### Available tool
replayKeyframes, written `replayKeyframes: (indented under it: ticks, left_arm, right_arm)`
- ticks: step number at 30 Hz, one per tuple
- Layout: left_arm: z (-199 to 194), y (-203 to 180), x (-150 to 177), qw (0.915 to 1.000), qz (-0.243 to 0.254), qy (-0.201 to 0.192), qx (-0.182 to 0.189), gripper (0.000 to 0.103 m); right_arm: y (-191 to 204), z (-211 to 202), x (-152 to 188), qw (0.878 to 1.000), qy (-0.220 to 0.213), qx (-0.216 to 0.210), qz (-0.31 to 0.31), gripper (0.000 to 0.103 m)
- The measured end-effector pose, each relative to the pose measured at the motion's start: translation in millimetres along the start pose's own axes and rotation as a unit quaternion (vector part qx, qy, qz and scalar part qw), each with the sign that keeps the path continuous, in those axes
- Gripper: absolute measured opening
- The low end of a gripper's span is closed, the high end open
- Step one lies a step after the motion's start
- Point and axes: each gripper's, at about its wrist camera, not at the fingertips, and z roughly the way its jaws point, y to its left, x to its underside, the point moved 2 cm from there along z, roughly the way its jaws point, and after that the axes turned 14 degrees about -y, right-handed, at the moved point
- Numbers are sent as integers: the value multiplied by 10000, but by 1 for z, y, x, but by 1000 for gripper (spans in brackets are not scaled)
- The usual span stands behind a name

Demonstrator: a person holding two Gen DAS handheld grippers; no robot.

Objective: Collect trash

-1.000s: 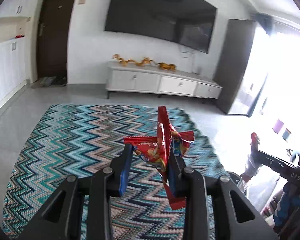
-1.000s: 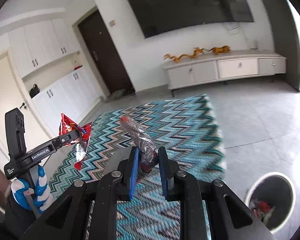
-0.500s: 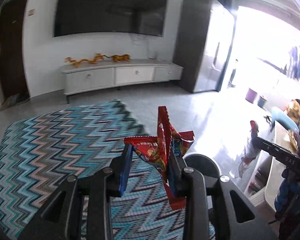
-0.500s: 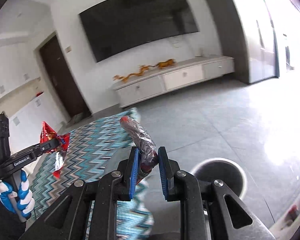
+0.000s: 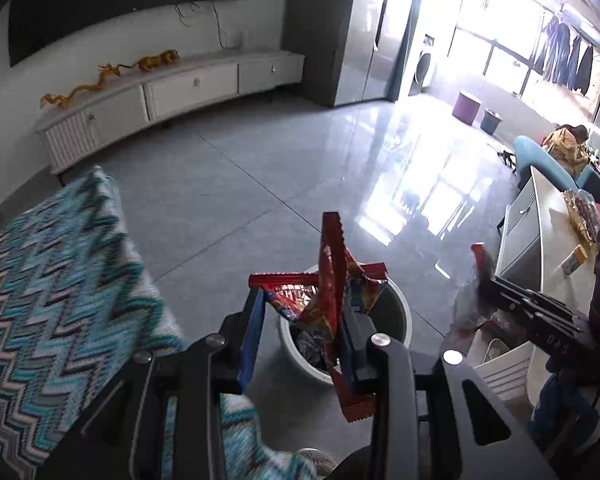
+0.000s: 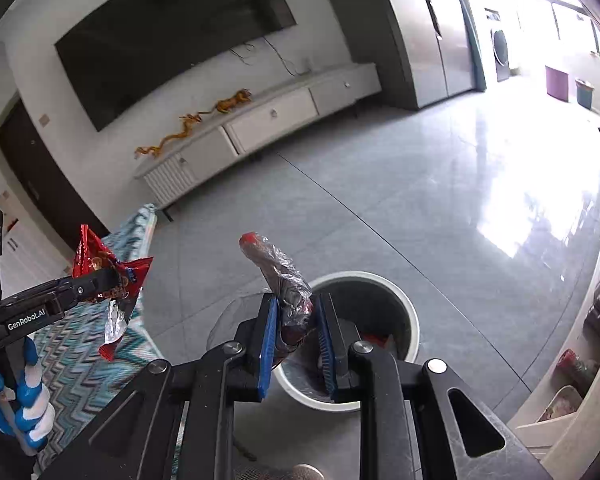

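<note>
My left gripper (image 5: 304, 332) is shut on a red snack wrapper (image 5: 328, 292), held above a white round trash bin (image 5: 400, 300) that holds some trash. It also shows in the right wrist view (image 6: 111, 276) at the left, wrapper (image 6: 111, 268) hanging from it. My right gripper (image 6: 295, 328) is shut on a crumpled clear plastic wrapper with a red tip (image 6: 277, 268), just over the near rim of the bin (image 6: 404, 308). In the left wrist view the right gripper (image 5: 488, 280) sits at the right with that wrapper (image 5: 480, 256).
A teal zigzag rug (image 5: 59, 280) lies left of the bin. A white TV cabinet (image 5: 179, 92) stands along the far wall. A white counter with packets (image 5: 556, 232) is at the right. Grey tiled floor (image 6: 420, 200) spreads beyond the bin.
Both grippers have swung right, off the rug, and tilted down. The bin now lies directly under both held wrappers. Both grips are unchanged.
</note>
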Motion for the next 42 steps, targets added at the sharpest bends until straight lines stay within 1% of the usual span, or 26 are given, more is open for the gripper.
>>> replayKeyframes:
  ticks: [2,4,6,8,10,12,13,17,20,23,28,32,34,38,40,42]
  left_arm:
    - [25,-8,0,9998,-16,180,45,33]
    - [44,-11,2,9994,-54,331,112,33]
    - [64,-15,6,9988,-70,461,148,36]
    - [79,-18,9,9979,-159,578,236,46]
    - [93,-19,12,9969,-259,675,323,53]
    - [104,-20,14,9959,-327,751,382,54]
    - [109,-20,15,9952,-371,797,425,54]
    - [115,-20,15,9939,-474,840,540,55]
    - [112,-23,12,9941,-438,790,597,60]
    - [105,-27,8,9948,-404,703,616,61]
    - [75,-31,-3,9984,-272,314,373,62]
    - [36,-24,-14,9998,-194,-95,-1,63]
    - [10,-16,-18,9990,-129,-315,-304,66]
    - [-44,6,-20,9940,-162,-741,-793,70]
    - [-76,19,-19,9889,-195,-989,-1088,71]
    - [-108,34,-19,9820,-235,-1240,-1406,72]
  right_arm:
    - [-11,17,3,9998,130,117,65,22]
    - [-20,33,6,9994,250,208,120,22]
    - [-30,49,11,9987,376,264,212,22]
    - [-37,66,17,9977,519,332,296,22]
    - [-46,79,22,9965,634,381,381,28]
    - [-50,87,26,9955,720,482,395,40]
    - [-53,91,28,9949,756,539,401,42]
    - [-62,97,35,9927,852,690,502,46]
    - [-64,97,37,9918,873,755,541,48]
    - [-62,92,38,9918,857,757,564,49]
    - [-49,78,30,9938,711,701,492,53]
    - [-29,62,18,9964,514,595,317,60]
    - [-13,49,13,9978,388,494,189,63]
    - [24,27,7,9994,209,241,-104,71]
    - [49,14,5,9995,113,74,-277,75]
    - [68,2,4,9991,10,-70,-420,79]
